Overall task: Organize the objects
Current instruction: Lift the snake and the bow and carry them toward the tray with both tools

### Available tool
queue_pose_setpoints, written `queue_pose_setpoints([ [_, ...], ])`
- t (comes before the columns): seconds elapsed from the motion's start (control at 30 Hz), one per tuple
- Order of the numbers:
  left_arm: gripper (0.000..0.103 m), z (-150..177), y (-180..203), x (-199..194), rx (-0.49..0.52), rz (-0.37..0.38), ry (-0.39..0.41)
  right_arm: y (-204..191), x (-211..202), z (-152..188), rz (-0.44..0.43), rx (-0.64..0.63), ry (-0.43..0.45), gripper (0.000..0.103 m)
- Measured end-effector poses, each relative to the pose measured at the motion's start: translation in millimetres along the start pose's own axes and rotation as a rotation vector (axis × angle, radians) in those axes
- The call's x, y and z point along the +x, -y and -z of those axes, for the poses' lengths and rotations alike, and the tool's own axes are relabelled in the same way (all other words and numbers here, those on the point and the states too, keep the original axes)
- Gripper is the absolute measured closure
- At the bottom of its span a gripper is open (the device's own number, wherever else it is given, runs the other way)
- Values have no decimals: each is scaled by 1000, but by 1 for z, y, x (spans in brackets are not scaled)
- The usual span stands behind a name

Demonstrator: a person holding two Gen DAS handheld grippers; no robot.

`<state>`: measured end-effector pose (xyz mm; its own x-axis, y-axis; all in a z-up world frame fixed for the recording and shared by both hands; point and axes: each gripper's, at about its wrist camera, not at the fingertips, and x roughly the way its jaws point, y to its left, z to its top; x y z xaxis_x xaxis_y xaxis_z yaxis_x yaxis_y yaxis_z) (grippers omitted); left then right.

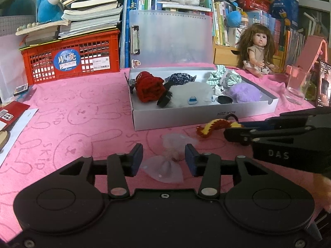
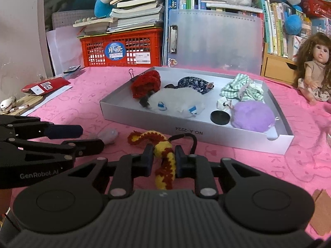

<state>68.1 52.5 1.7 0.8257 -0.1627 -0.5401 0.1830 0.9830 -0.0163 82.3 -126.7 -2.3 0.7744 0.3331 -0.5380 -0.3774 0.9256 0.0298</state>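
Right hand-held gripper (image 2: 164,158) clenches crocheted cord (image 2: 165,161); left hand-held gripper (image 1: 163,157) released, level.

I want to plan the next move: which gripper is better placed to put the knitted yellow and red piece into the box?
Right gripper: it straddles the knitted piece before the box.

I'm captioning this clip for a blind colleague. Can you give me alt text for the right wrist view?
The right gripper closes around a yellow-and-red crocheted strip on a pink cloth, before an open white box of fabric items. The left gripper reaches in beside a small translucent pouch.
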Motion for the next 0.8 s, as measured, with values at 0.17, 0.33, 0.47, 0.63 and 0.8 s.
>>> queue_pose_setpoints([
  [0.17, 54, 0, -3, 7, -10, 15, -27, 3, -5, 1, 16, 3, 8, 77],
  [0.33, 58, 3, 1, 11, 5, 19, -32, 5, -7, 3, 25, 11, 10, 77],
  [0.47, 78, 1, 1, 12, -9, 37, -36, 6, -10, 3, 32, 14, 18, 77],
  [0.63, 84, -3, 2, 8, -29, 34, -22, 6, -13, 1, 48, 19, 32, 78],
  [0.8, 85, -6, 5, 4, -32, 43, -13, 8, -17, 1, 57, 25, 40, 78],
])
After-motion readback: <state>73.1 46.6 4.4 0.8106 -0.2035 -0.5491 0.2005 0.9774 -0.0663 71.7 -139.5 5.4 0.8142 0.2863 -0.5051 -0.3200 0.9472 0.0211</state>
